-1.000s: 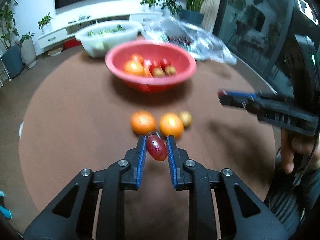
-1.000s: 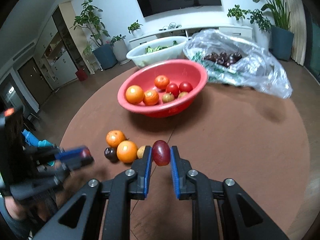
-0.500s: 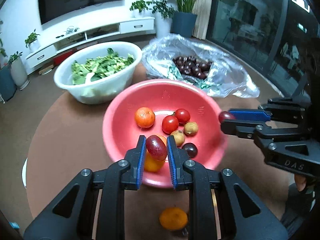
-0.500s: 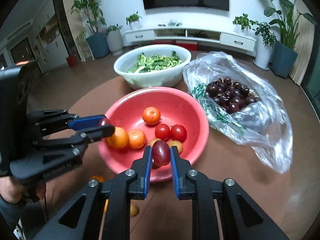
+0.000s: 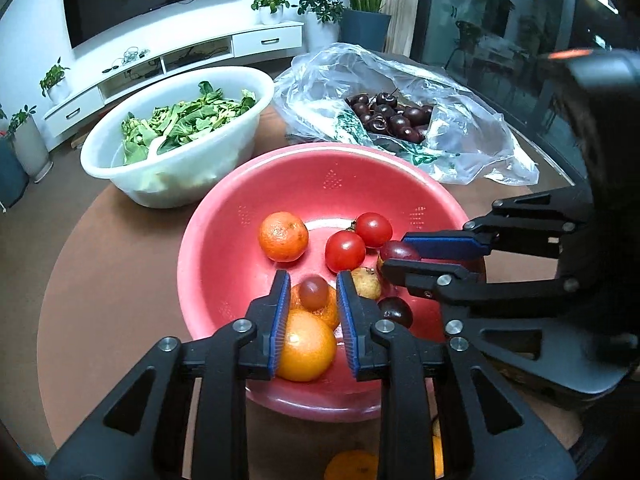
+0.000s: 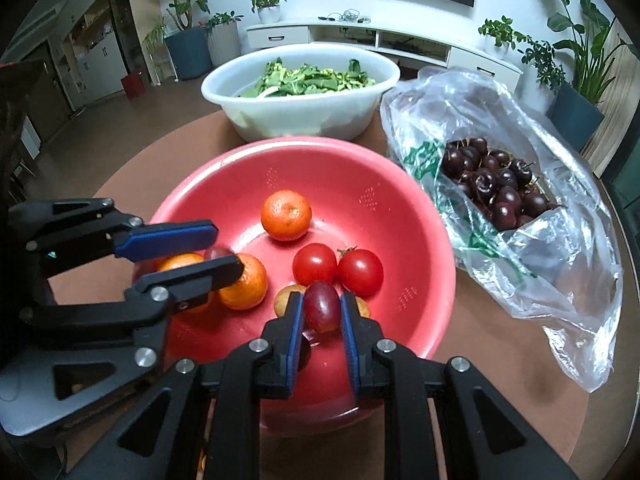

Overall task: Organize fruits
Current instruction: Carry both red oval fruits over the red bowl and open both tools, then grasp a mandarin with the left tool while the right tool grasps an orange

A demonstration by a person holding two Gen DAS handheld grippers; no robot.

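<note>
Both grippers hover over the red bowl (image 5: 320,152), which holds oranges, two tomatoes and small yellow and dark fruits. My left gripper (image 5: 313,280) has its jaws opening. A small red grape (image 5: 314,295) lies loose between its blue pads with a gap on each side, just above an orange (image 5: 306,346). My right gripper (image 6: 322,300) is shut on a second red grape (image 6: 322,308) above the near side of the red bowl (image 6: 300,144). The left wrist view shows the right gripper (image 5: 394,254) reaching in from the right with that grape (image 5: 398,250).
Behind the bowl stands a white basin (image 5: 180,176) of leafy greens. A clear plastic bag (image 5: 472,152) of dark cherries lies at the back right. At least one orange (image 5: 352,466) rests on the brown table just in front of the bowl.
Both grippers carried their grapes from above the loose fruit on the table forward to over the red bowl. The left jaws have parted and their grape has slipped lower between them.
</note>
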